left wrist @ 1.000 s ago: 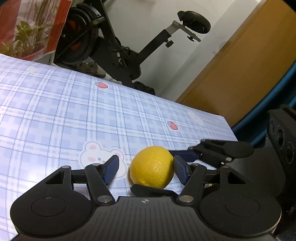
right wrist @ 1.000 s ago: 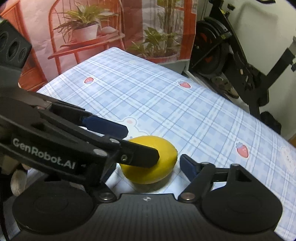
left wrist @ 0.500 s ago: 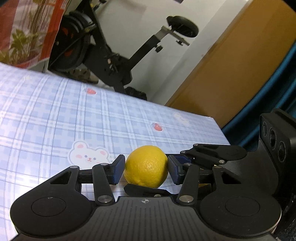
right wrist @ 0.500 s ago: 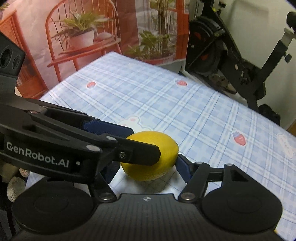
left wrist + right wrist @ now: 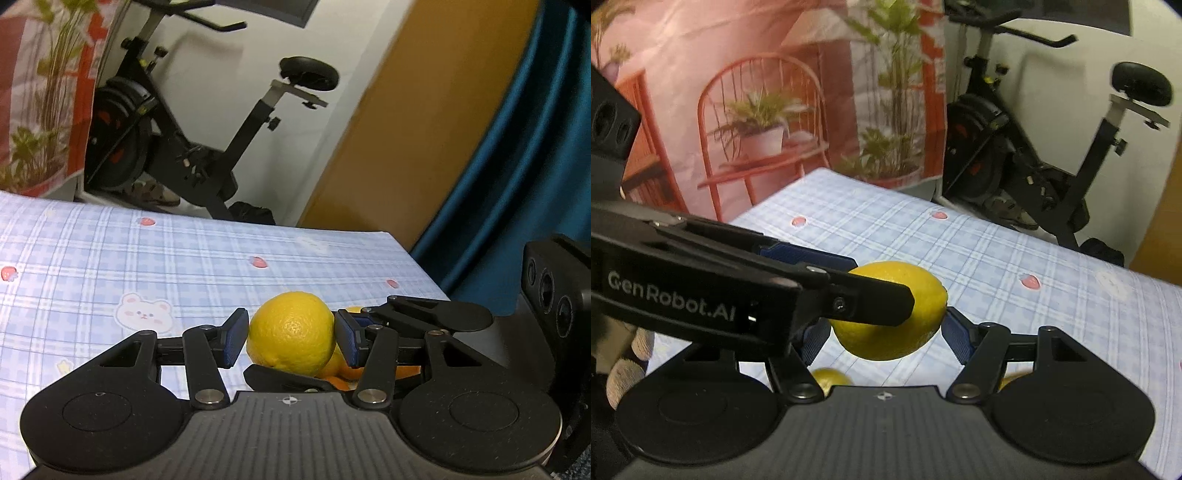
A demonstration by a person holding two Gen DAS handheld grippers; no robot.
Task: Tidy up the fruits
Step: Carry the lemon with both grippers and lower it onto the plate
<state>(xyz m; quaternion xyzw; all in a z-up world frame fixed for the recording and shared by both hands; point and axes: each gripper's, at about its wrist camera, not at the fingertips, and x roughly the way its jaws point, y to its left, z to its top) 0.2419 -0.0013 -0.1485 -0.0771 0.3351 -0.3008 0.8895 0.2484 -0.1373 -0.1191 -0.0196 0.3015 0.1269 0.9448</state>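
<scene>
A yellow lemon (image 5: 291, 332) is held between the blue pads of my left gripper (image 5: 291, 338), lifted above the blue checked tablecloth (image 5: 147, 266). My right gripper (image 5: 882, 328) is closed around the same lemon (image 5: 897, 325) from the other side, its pads at the lemon's ends. The left gripper's fingers (image 5: 864, 299) cross in front of the lemon in the right wrist view. The right gripper's finger (image 5: 436, 314) shows beside the lemon in the left wrist view. Orange fruit (image 5: 343, 369) lies below and behind the lemon. Another yellow fruit (image 5: 831, 378) lies under my right gripper.
An exercise bike (image 5: 192, 147) stands past the table's far edge. A printed backdrop with a chair and plants (image 5: 768, 122) hangs at the far left. A wooden panel (image 5: 406, 129) and blue curtain (image 5: 524, 166) stand to the right.
Both grippers closed on the lemon and lifted it off the tablecloth. Other fruits have come into view below it.
</scene>
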